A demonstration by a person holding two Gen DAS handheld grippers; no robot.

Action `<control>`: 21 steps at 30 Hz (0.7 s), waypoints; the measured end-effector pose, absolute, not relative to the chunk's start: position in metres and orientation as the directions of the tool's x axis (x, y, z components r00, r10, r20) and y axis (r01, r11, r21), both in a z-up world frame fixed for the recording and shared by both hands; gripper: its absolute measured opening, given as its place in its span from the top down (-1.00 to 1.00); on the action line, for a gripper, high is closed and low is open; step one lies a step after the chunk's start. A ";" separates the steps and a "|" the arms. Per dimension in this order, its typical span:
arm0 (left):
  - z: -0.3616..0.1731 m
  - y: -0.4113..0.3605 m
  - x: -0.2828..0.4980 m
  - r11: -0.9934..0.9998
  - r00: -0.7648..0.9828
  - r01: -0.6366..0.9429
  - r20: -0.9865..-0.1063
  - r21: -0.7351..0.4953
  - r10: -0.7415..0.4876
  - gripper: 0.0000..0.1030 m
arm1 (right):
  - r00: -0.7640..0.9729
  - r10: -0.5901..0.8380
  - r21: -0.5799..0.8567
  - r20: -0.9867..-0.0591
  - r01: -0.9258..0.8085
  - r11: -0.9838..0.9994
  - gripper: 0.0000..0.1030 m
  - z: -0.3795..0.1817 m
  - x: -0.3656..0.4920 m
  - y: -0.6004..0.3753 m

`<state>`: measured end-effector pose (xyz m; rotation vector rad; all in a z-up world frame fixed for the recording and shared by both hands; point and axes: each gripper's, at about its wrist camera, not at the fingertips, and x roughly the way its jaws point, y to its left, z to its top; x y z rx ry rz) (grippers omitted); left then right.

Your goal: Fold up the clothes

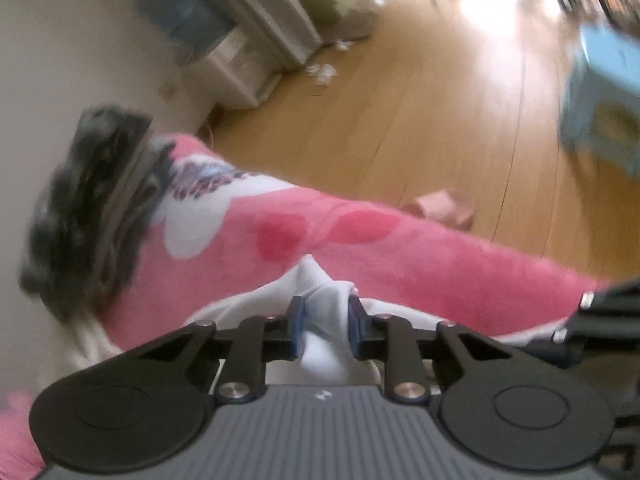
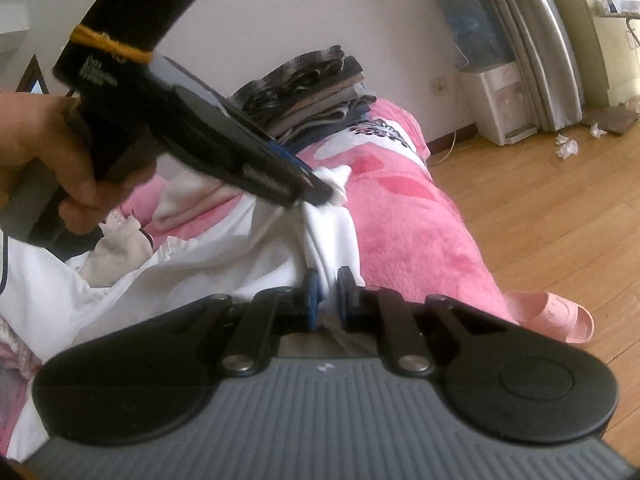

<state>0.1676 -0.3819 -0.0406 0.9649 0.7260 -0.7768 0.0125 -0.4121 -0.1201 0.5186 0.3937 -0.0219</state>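
Between both pairs of jaws a white garment (image 2: pixel 276 248) is bunched up on a bed covered by a pink blanket (image 2: pixel 404 208). Each right gripper (image 2: pixel 327 294) pad presses on a fold of that white cloth, so its jaws are pinching the garment. Just ahead of them the left gripper (image 1: pixel 326 324), held in a person's hand (image 2: pixel 38 148), comes in at a downward slant, and its jaws pinch another bunched ridge of the same garment. Behind the left jaws, farther along the bed, a pile of folded dark clothes (image 2: pixel 308 88) sits on the blanket against the wall. To the right of the right jaws a pink slipper (image 2: pixel 556 318) lies on the wooden floor (image 2: pixel 540 200) beside the bed. Beyond the bed, a white cabinet (image 2: pixel 496 100) stands against the wall, with crumpled bits of paper (image 2: pixel 568 146) on the floor near it.
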 end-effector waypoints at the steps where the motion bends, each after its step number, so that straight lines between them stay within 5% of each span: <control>1: -0.034 -0.379 0.176 0.398 0.531 0.819 -0.810 0.415 -0.248 0.79 | 0.925 0.079 0.482 -0.372 0.120 0.868 0.83 -0.121 0.013 -0.412; 13: 0.018 -0.337 0.256 0.776 0.584 0.601 -0.768 0.191 -0.263 0.92 | 0.926 0.084 0.505 -0.369 0.123 0.854 0.83 -0.126 0.015 -0.415; 17: 0.019 -0.346 0.259 0.778 0.451 0.627 -0.826 0.024 -0.339 -0.24 | 0.926 0.084 0.507 -0.369 0.124 0.853 0.83 -0.127 0.016 -0.415; 21: 0.003 -0.378 0.253 0.738 0.428 0.670 -0.853 0.078 -0.299 -0.35 | 0.926 0.083 0.508 -0.368 0.126 0.852 0.83 -0.128 0.015 -0.414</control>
